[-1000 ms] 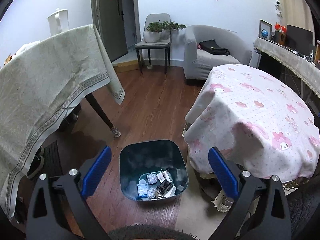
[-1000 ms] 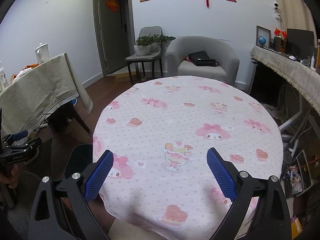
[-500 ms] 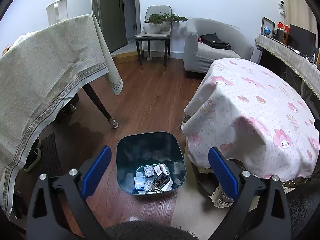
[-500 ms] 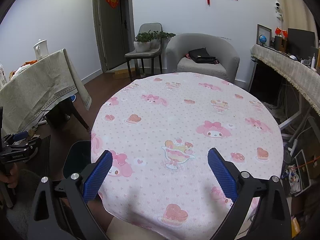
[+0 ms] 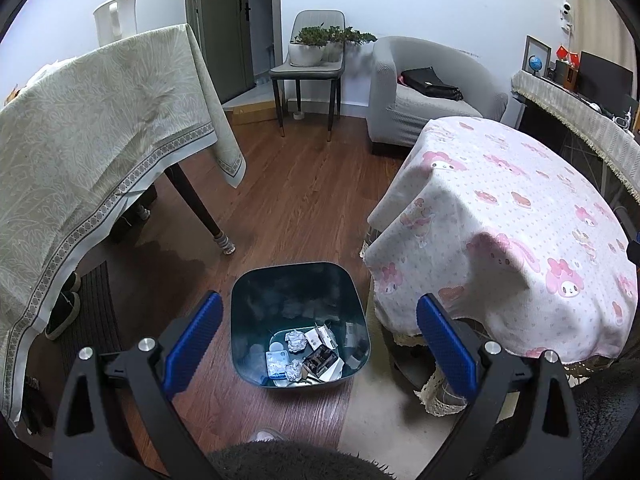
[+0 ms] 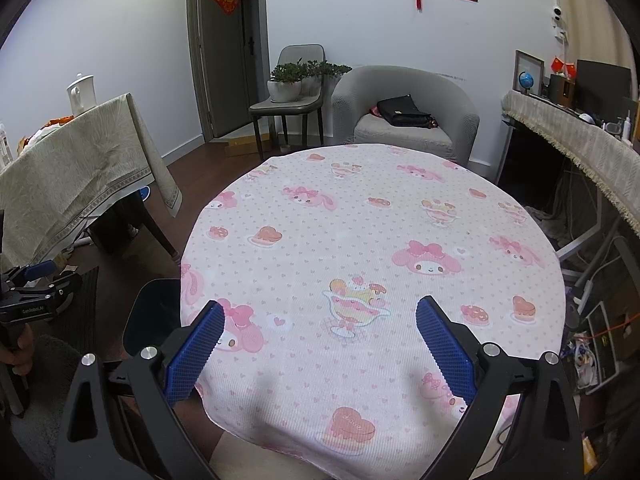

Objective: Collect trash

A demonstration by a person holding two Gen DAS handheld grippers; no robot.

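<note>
Trash, a heap of crumpled white paper balls, small cards and torn wrappers, lies at the bottom of the dark teal rounded-square plastic bin, and we take that bin as our landmark. The bin stands on the brown wooden plank floor, just beside the hanging edge of the round table draped in a pink cartoon-print cloth, which rises to the bin's right. To the bin's left stands a second table under a pale green patterned cloth, one dark leg planted near the bin's far left corner.

Our left gripper hangs above the bin with its blue-padded jaws spread wide and nothing between them; the bin's opening shows in the gap. Our right gripper hovers over the pink table top, well to the right of the bin, its jaws likewise wide apart and empty. In the right wrist view only a dark sliver of the bin shows past the cloth's edge, and the left gripper appears beyond it at the far left, held in a hand.
</note>
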